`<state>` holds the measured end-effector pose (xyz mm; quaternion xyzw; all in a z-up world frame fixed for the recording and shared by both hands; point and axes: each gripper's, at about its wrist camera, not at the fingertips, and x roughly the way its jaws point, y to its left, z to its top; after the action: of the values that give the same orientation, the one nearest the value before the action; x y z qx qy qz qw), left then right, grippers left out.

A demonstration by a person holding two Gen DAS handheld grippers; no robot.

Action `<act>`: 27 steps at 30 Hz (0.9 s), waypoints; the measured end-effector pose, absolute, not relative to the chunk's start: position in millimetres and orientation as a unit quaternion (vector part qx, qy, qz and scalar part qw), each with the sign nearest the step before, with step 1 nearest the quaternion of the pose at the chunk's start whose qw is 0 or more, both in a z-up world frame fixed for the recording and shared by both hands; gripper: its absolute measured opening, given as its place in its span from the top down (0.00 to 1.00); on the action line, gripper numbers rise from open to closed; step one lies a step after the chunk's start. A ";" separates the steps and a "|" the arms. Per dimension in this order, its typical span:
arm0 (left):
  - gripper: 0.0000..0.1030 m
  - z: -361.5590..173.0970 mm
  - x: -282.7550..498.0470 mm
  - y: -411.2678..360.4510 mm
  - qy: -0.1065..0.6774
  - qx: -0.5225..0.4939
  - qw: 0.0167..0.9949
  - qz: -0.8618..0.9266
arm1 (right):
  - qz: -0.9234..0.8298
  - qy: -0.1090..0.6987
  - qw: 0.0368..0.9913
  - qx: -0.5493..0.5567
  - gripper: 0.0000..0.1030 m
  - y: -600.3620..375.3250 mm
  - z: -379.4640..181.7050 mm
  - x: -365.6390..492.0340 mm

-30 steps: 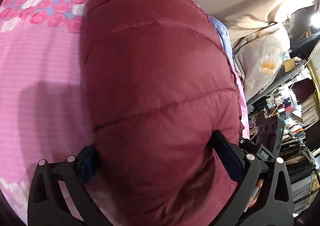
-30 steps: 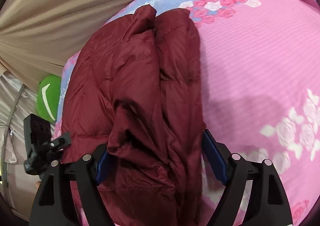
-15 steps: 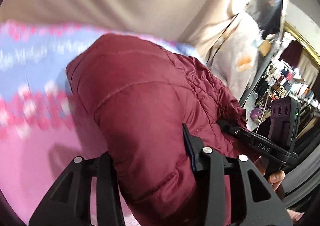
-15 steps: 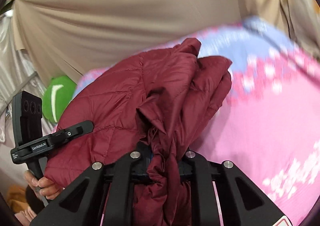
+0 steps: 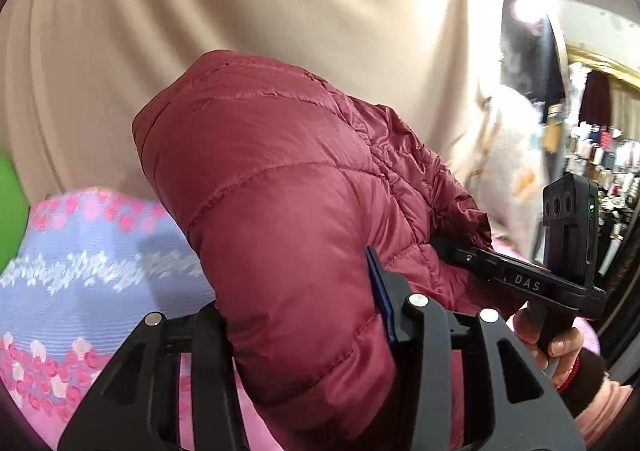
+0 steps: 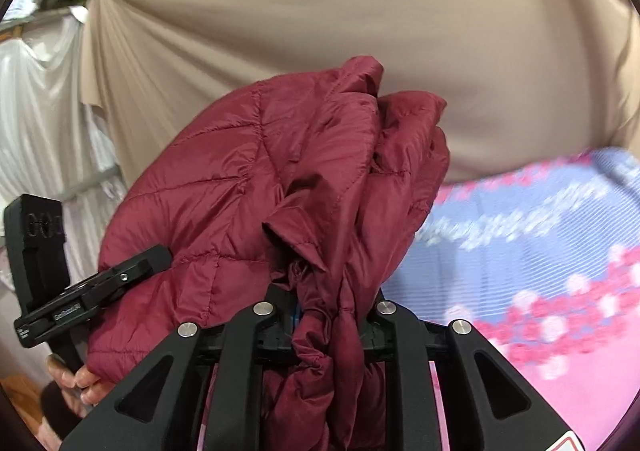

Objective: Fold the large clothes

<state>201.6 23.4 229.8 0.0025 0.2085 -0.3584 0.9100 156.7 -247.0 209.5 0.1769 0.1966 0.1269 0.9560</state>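
A folded maroon quilted jacket [image 5: 280,191] is lifted off the pink and blue floral bed sheet [image 5: 80,271]. My left gripper [image 5: 300,311] is shut on one end of the thick bundle. My right gripper [image 6: 332,303] is shut on the bunched edge at the other end of the jacket [image 6: 280,179]. Each gripper shows in the other's view, the right one [image 5: 520,283] on the right and the left one [image 6: 80,295] on the left, both gripped by a hand. The jacket's underside is hidden.
A beige curtain [image 6: 360,11] hangs behind the bed. The sheet [image 6: 540,271] lies below to the right. A green object [image 5: 10,207] sits at the bed's far side. Cluttered shelves [image 5: 600,155] and a pale blanket [image 5: 516,155] stand to the right.
Both grippers closed on the jacket's ends and lifted it up off the sheet. The views tilted from looking down at the bed to facing the curtain.
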 end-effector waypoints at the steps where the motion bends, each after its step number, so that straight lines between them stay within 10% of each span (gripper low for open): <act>1: 0.59 220.1 215.7 27.8 0.220 0.004 0.910 -0.351 | 0.126 0.211 0.953 0.179 0.82 -240.6 197.7 172.2; 6: 0.57 123.6 299.8 31.6 0.326 -0.014 0.894 -0.309 | 0.104 0.328 0.920 0.190 0.80 -208.8 106.3 253.8; 8: 0.46 84.7 319.0 45.2 0.362 -0.027 0.884 -0.295 | 0.082 0.364 0.908 0.190 0.54 -206.5 71.8 268.4; 13: 0.39 91.0 298.0 75.5 0.360 -0.035 0.882 -0.300 | 0.071 0.360 0.909 0.196 0.50 -227.8 81.6 243.8; 23: 0.41 111.6 207.0 39.5 0.341 0.068 0.899 -0.266 | 0.075 0.347 0.933 0.058 0.97 -152.0 120.4 201.0; 27: 0.41 86.0 196.0 32.0 0.336 0.141 0.902 -0.232 | 0.048 0.392 0.917 0.056 1.00 -161.7 84.4 209.5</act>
<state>196.0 32.0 86.0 0.1413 0.3363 -0.2319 0.9017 209.5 -161.7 84.4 0.0565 0.3924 0.0481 0.9168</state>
